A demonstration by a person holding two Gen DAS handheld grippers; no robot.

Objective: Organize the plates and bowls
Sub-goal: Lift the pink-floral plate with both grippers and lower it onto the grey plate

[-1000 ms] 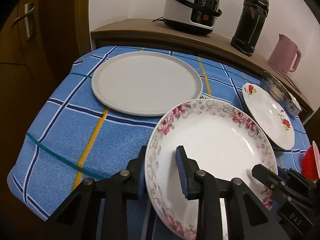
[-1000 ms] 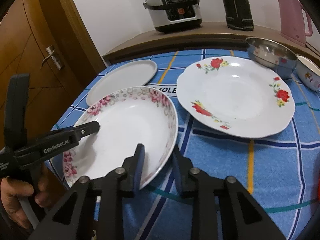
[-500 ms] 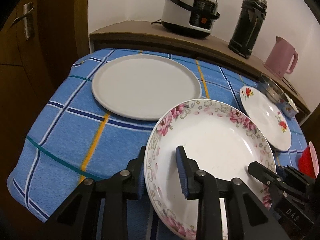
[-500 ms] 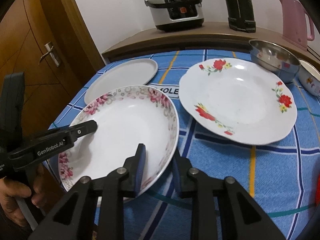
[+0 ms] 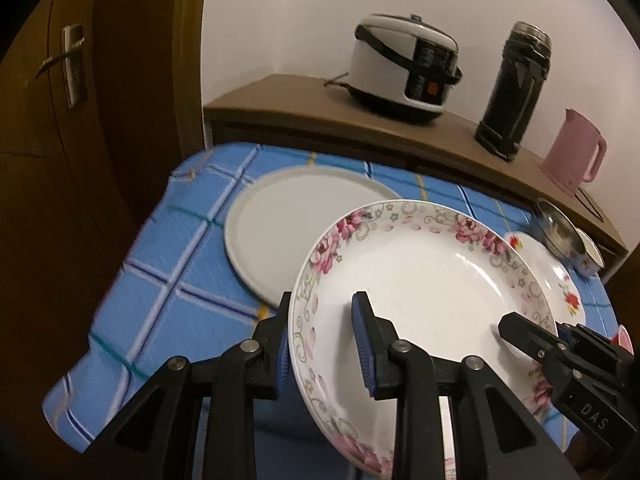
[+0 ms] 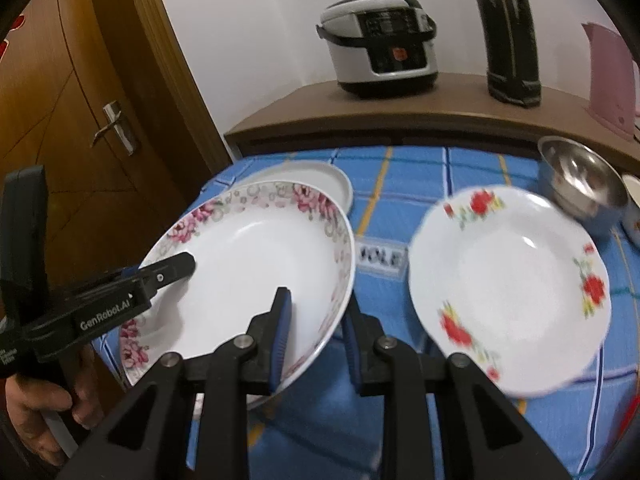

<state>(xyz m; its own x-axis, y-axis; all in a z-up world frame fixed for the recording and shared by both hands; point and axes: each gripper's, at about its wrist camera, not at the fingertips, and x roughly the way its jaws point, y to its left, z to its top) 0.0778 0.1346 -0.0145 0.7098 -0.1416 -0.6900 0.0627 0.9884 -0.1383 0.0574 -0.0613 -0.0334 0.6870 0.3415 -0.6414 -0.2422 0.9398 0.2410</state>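
Since a second ago the pink-flowered plate (image 5: 424, 292) has come up off the blue checked cloth (image 5: 176, 264) and now hangs tilted, its far rim overlapping the plain grey plate (image 5: 296, 220) behind it. Both grippers have risen with it.

Left to right: left hand-held gripper (image 5: 322, 344) clamps the plate's left rim, one finger under, one pad on the inner face. Its side reads "GenRobot.AI" in the right wrist view. Right hand-held gripper (image 6: 316, 328) clamps the near-right rim the same way; its body shows "DAS" in the left wrist view.

The plate is round, so no long axis; its open face points up and towards the cameras, the left edge sitting lower in the right wrist view.

To its right, a label on the cloth reads "...OLE" (image 6: 380, 258), first letters hidden by the rim. Then the red-flowered plate (image 6: 508, 292) flat on the bench, blurred. Steel bowl (image 6: 580, 184) just beyond it.

Rice cooker (image 6: 380, 60) on the shelf behind; panel print too small to read.
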